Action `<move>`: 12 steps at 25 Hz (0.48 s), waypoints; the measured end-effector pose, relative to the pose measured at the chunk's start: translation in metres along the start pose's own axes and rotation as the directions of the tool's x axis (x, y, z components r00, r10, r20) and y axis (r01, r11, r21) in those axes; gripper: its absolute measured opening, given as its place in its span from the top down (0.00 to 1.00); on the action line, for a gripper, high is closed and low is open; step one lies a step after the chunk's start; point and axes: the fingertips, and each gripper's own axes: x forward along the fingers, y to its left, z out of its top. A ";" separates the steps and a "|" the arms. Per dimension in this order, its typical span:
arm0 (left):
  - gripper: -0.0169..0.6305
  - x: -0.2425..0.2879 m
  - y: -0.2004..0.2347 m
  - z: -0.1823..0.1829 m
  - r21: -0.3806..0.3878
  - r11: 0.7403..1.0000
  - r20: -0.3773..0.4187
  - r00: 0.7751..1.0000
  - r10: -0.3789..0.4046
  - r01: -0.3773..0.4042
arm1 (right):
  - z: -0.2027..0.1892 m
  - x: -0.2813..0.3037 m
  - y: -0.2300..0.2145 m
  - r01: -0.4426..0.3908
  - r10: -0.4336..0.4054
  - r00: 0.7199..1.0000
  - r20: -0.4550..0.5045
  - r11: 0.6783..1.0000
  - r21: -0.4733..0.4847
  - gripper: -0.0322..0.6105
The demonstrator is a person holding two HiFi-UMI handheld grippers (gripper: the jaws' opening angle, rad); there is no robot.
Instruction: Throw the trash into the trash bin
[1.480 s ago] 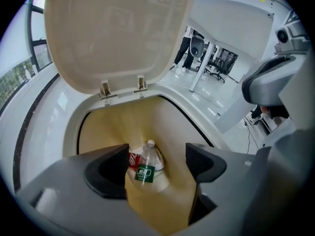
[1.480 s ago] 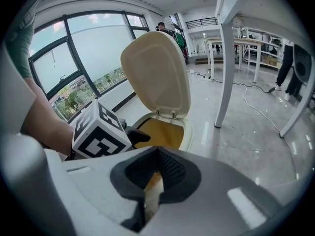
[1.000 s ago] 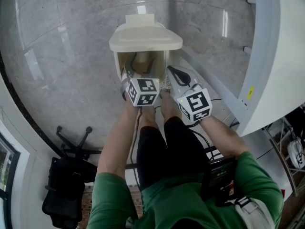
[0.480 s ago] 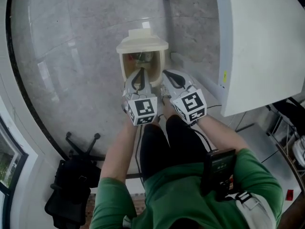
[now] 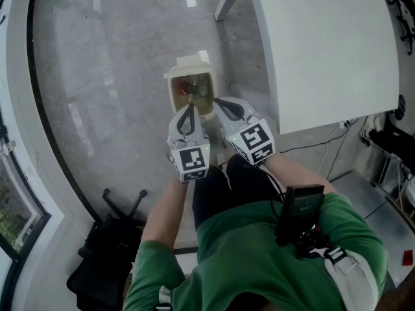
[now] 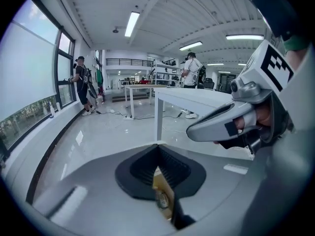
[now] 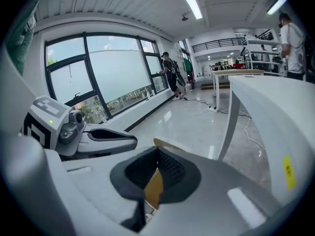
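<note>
Two claws are in service, one per hand. The left claw (image 6: 158,148) is fully closed: its two jaws meet at the tips and grip nothing. The right claw (image 7: 158,150) shows the same condition in its own view, tips together with nothing clamped between them. The two are held side by side, close together but not touching, and both point forward and down.

One trash bin (image 5: 173,91), cream-coloured, stands on the grey floor just beyond and below both sets of tips. It lies slightly more in line with the left claw. Its lid is up and its mouth is open toward the claws. The trash (image 5: 192,88) lies inside the bin, clear of both claws. It shows only as a brownish-red patch, and the number of pieces cannot be made out. Through the gap behind each claw's closed tips, the tan interior of the bin is visible.

One white table (image 5: 324,44) stands to the right of the right claw, with its near edge beside the bin. One black office chair (image 5: 97,264) sits well behind the left claw and off to its left. Two people (image 6: 81,85) stand far ahead of the claws, one by the window and one among the far tables.
</note>
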 end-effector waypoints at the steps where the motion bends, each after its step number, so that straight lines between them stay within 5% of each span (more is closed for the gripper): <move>1: 0.97 -0.006 -0.001 0.008 0.004 1.000 0.012 1.000 0.001 -0.001 | 0.007 -0.006 0.002 0.002 -0.002 1.000 0.008 1.000 -0.006 0.95; 12: 0.97 -0.069 -0.012 0.089 0.063 0.998 0.134 0.991 -0.012 0.003 | 0.072 -0.068 0.024 0.028 -0.025 0.996 0.091 0.999 -0.028 0.95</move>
